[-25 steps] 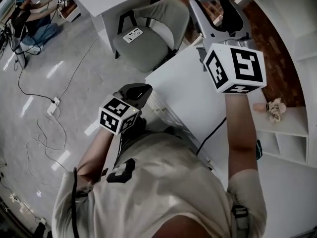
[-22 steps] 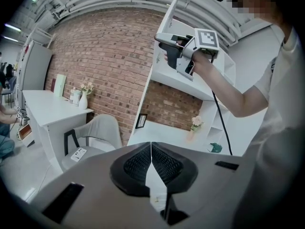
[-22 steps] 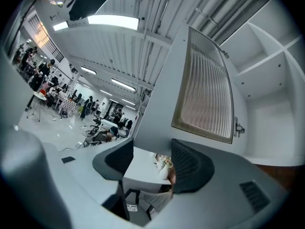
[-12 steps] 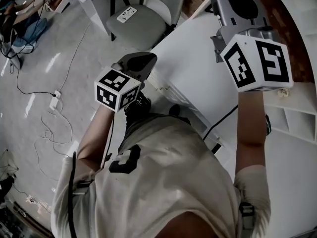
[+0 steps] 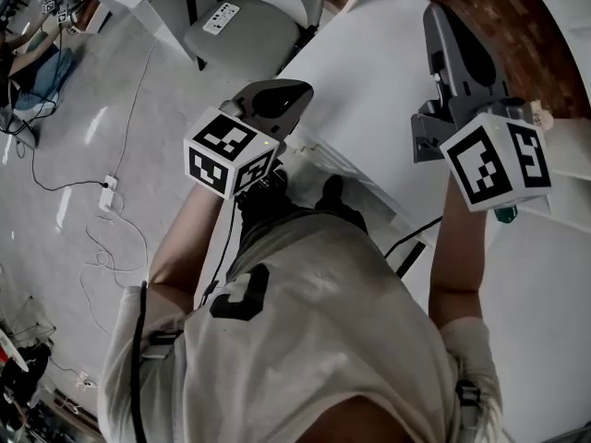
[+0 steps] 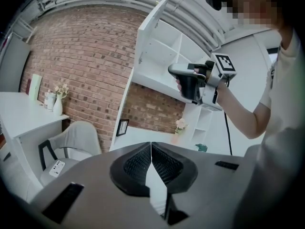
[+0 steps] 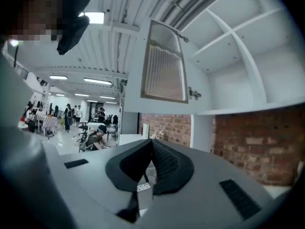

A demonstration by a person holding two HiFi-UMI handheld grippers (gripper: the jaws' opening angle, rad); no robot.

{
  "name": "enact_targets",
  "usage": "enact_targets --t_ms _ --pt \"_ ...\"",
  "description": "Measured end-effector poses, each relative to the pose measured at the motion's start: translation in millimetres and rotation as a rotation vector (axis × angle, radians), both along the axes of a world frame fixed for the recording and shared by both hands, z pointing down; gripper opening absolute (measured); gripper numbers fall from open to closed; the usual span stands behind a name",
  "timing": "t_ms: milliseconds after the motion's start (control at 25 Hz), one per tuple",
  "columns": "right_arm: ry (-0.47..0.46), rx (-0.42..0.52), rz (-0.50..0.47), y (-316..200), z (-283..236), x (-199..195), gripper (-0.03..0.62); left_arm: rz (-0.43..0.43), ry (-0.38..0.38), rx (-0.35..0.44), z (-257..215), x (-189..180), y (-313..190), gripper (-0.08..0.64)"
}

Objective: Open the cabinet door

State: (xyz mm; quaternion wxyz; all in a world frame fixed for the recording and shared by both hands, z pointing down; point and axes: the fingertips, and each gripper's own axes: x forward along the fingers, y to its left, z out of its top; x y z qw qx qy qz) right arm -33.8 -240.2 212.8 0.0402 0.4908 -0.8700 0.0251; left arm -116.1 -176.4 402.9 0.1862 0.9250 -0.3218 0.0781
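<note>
While both grippers are empty, items stand as follows. Left gripper (image 6: 151,144): jaws pressed together, nothing between. Right gripper (image 7: 152,141): jaws just closed, tips meeting, nothing between. Cabinet door (image 7: 164,63): ribbed glass panel, swung out from the white wall cabinet (image 7: 248,75), above and ahead of the right gripper, untouched. Grey chair (image 5: 249,26): beside the white counter (image 5: 369,90).

Left tool (image 6: 151,148) closed, right tool (image 7: 151,145) newly closed
</note>
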Motion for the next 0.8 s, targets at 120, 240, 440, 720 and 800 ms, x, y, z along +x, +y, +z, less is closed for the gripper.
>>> enact_targets --t_ms 120,240,440,720,800 --pt "-0.083 -0.135 0.026 8 29 11 0.026 0.012 -0.005 -0.032 10 -1 1 0.018" --pt "-0.126 -0.236 0.003 20 53 17 0.026 0.017 -0.008 -0.044 16 4 1 0.018" --pt "-0.119 -0.283 0.016 31 54 24 0.026 0.044 0.003 -0.030 0 19 4 0.018" --pt "-0.148 -0.262 0.032 38 58 50 0.026 0.089 -0.014 -0.023 7 44 5 0.018" --pt "-0.167 -0.256 0.031 44 55 60 0.026 0.103 -0.016 -0.014 3 53 10 0.018"
